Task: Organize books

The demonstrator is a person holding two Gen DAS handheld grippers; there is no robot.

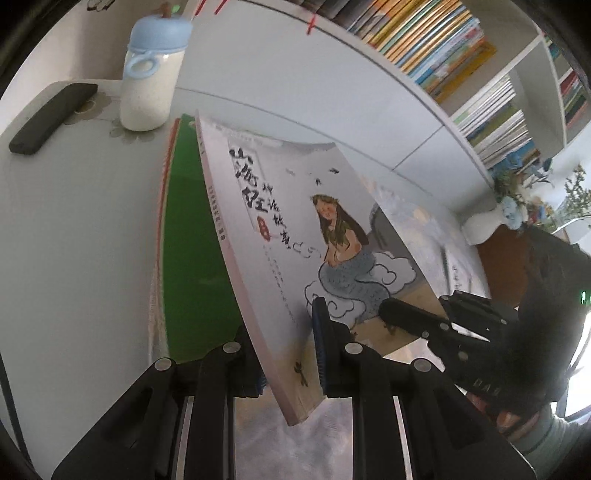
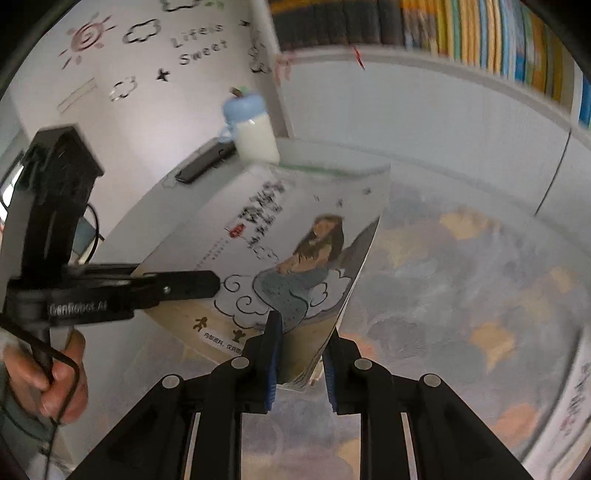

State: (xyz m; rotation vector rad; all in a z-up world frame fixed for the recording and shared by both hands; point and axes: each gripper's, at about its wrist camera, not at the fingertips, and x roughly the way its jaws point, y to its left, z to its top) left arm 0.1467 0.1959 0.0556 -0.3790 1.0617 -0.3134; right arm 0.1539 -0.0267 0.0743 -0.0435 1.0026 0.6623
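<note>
Clearly both grippers, left gripper (image 1: pixel 291 354) and right gripper (image 2: pixel 301 354), are clamping nearly closed fingers on one picture book (image 1: pixel 295 229), lifting it mid-frame above the counter (image 1: pixel 74 221), while the shelf (image 1: pixel 388 70) at upper right is awaiting it.

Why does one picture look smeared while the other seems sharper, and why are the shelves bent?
Right wrist view: motion blur smears the bookshelf, carpet and bottle; the book cover is soft. Left wrist view: crisper, the cover's lettering readable. Both: fisheye lenses curve the shelf edges and darken the corners.
</note>
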